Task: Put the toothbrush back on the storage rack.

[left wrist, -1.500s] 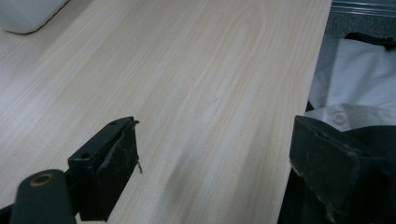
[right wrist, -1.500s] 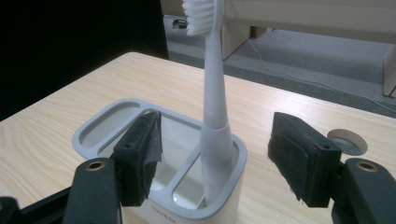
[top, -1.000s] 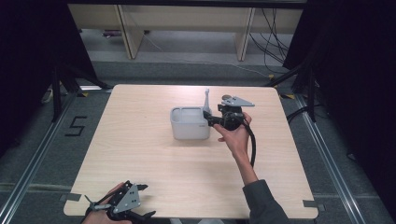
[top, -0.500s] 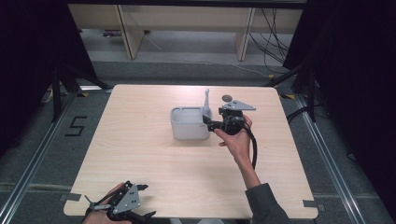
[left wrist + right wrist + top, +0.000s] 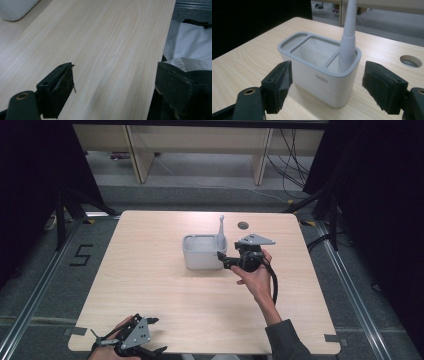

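White holder [image 5: 202,252] sits mid-table [image 5: 150,285], grey utensil [image 5: 220,232] upright in its right-hand compartment, cable hole [image 5: 243,225] just behind. Right gripper [image 5: 223,259] beside holder, jaws just opened wide, nothing between. Left gripper [image 5: 152,336] at near edge, jaws wide, empty.

Grey "bda" on the white holder [image 5: 322,80] wall; "5" on the floor [image 5: 80,255].

One holder [image 5: 202,254]; one utensil [image 5: 221,231]; two tools; one table [image 5: 150,285]
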